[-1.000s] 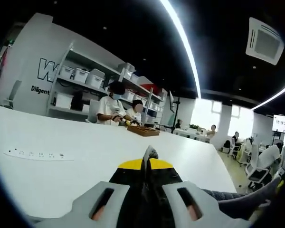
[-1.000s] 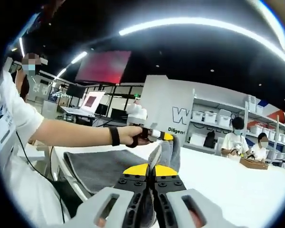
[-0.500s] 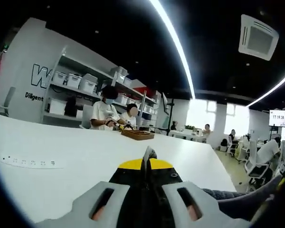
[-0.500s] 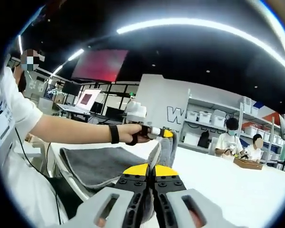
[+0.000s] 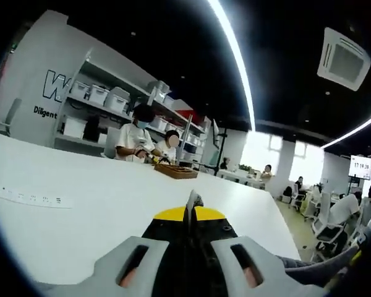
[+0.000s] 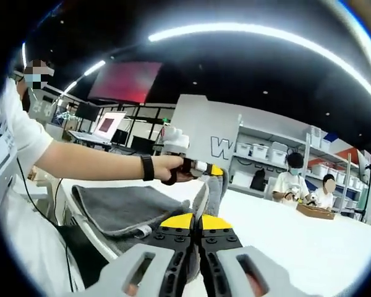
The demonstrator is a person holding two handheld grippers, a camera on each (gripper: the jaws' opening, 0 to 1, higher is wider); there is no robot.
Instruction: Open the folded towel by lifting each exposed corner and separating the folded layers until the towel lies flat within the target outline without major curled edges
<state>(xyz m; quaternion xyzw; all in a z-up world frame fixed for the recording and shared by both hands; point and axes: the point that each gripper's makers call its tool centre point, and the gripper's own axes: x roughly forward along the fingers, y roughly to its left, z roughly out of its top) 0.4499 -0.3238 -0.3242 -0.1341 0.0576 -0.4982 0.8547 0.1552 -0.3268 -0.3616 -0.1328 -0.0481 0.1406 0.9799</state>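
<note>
The grey towel [image 6: 114, 207] lies partly spread on the white table [image 6: 284, 241], with one edge pulled up into a ridge between the two grippers. In the right gripper view my right gripper [image 6: 199, 216] is shut on a fold of the towel at its tips. Beyond it, a person's hand holds my left gripper [image 6: 211, 171], which is shut on a raised towel corner. In the left gripper view my left gripper [image 5: 191, 207] pinches a thin sliver of grey cloth, and more of the towel [image 5: 306, 265] trails at the lower right.
A white power strip [image 5: 28, 198] lies on the table [image 5: 99, 198] to the left. Two people sit at the far side by a wooden tray [image 5: 176, 171]. Shelves with white bins line the back wall. The person's arm [image 6: 93, 166] reaches across the towel.
Both grippers stay shut on the towel. Both views have shifted slightly with the hands, and the towel's near edge with a small white tag now shows in the right gripper view.
</note>
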